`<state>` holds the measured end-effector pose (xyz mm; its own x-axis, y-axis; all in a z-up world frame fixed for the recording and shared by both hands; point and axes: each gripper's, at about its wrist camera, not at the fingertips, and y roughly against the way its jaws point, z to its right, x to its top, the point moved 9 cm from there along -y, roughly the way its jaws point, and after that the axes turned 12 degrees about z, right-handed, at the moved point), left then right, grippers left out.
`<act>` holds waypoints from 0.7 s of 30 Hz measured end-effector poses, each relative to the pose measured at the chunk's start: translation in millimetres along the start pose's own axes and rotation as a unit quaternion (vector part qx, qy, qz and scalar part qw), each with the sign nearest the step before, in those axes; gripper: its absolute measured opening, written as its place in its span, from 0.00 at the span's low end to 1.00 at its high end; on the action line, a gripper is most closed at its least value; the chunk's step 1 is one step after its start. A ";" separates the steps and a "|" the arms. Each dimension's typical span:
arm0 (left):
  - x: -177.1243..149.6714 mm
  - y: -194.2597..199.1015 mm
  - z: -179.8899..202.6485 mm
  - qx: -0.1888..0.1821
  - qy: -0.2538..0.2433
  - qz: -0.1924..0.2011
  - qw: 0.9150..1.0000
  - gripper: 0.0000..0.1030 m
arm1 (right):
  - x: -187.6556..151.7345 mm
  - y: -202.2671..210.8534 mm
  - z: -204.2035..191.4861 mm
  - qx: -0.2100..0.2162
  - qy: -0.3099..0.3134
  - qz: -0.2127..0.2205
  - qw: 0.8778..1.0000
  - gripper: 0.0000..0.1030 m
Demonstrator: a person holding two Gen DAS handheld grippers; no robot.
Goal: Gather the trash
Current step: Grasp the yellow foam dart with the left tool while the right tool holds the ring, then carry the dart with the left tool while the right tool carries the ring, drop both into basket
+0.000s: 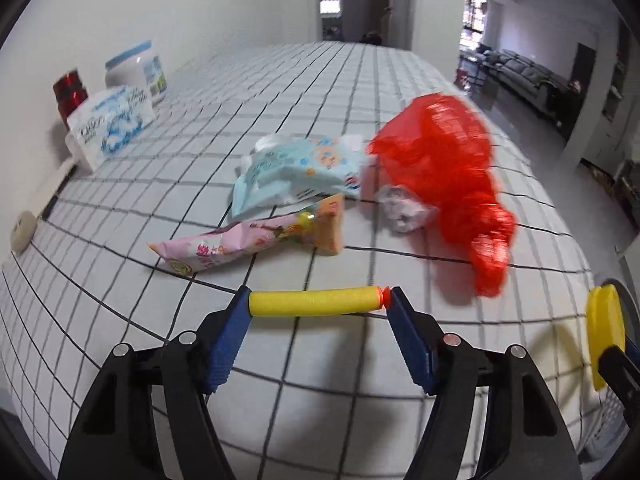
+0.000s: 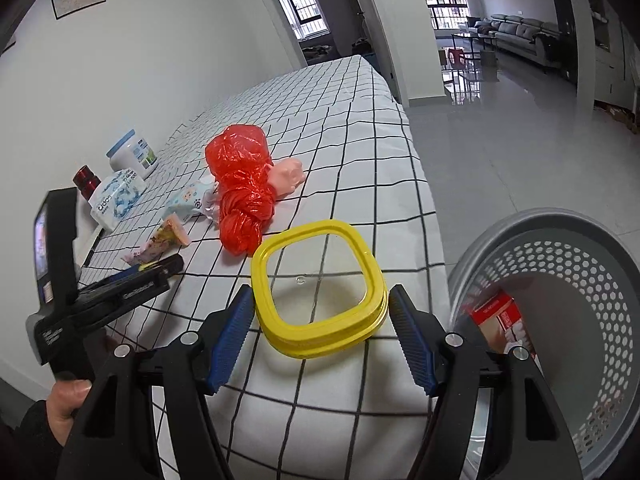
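My left gripper [image 1: 318,300] is shut endwise on a yellow foam dart [image 1: 316,301] with an orange tip, held above the checked tablecloth [image 1: 280,80]. My right gripper [image 2: 322,300] is shut on a yellow-rimmed clear lid [image 2: 320,286] near the table's right edge. On the table lie a red plastic bag [image 1: 444,176], a light blue wipes pack [image 1: 296,172], a pink snack wrapper [image 1: 256,240] and a crumpled clear wrapper [image 1: 404,208]. A grey perforated bin [image 2: 560,320] stands on the floor at right, with a red-and-white carton [image 2: 500,320] inside.
A tissue pack [image 1: 112,120], a white jar with blue lid [image 1: 138,70] and a red can [image 1: 70,92] stand by the wall at left. A pink lump [image 2: 286,174] lies behind the red bag. Open tiled floor [image 2: 500,152] lies right of the table.
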<state>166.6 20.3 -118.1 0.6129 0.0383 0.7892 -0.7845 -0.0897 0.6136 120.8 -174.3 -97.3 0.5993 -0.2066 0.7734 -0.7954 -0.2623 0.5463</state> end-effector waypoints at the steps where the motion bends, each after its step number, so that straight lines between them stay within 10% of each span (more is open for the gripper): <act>1: 1.5 5.7 4.7 -0.005 -0.006 0.007 1.000 0.65 | -1.5 3.7 2.5 -0.003 -0.002 0.001 1.000 0.65; 13: 13.5 65.3 117.9 -0.134 -0.070 0.060 0.987 0.65 | -11.3 75.8 86.6 -0.093 -0.043 0.036 0.994 0.65; 21: -10.6 93.8 226.7 -0.236 -0.144 0.061 0.959 0.65 | -29.5 122.6 162.2 -0.167 -0.086 0.045 0.981 0.65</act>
<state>107.9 -214.2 -74.5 0.4612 -0.2255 0.8582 -0.7662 0.3867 0.5133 20.2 -353.2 -105.2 0.5090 -0.3784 0.7731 -0.8137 0.0814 0.5756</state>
